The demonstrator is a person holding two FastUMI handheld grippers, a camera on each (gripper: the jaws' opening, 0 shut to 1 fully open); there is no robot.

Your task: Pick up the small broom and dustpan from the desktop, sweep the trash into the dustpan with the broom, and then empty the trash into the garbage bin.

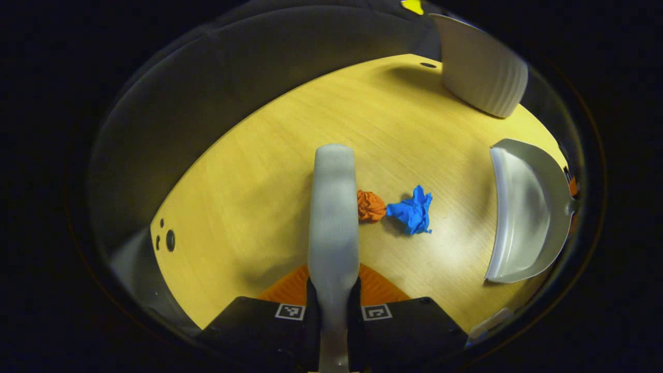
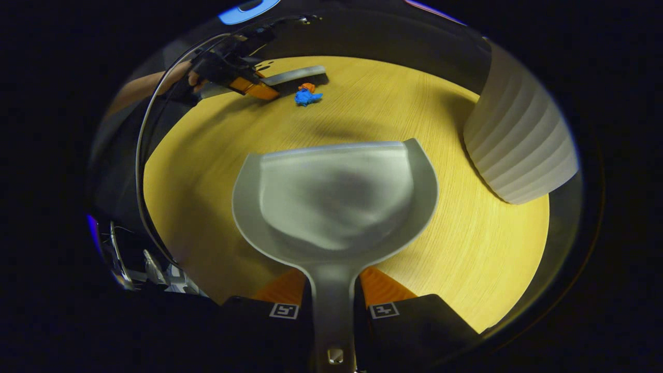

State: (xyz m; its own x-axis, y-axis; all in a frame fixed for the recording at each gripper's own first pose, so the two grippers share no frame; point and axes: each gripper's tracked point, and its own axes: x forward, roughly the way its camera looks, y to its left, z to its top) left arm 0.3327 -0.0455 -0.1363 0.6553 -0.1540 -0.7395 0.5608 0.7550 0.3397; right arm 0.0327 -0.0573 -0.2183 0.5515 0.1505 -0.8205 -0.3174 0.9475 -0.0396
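Grey broom (image 1: 334, 217) clamped level; dustpan (image 2: 336, 199) gripped, seemingly tilted.

The pale wooden table (image 1: 290, 171) spreads wide under warm light, small dark holes (image 1: 169, 240) near one corner, another hole (image 1: 428, 65) near the far edge, dark booth wall (image 1: 217, 77) behind.

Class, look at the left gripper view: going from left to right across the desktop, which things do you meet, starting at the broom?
broom → orange paper ball → blue paper ball → dustpan
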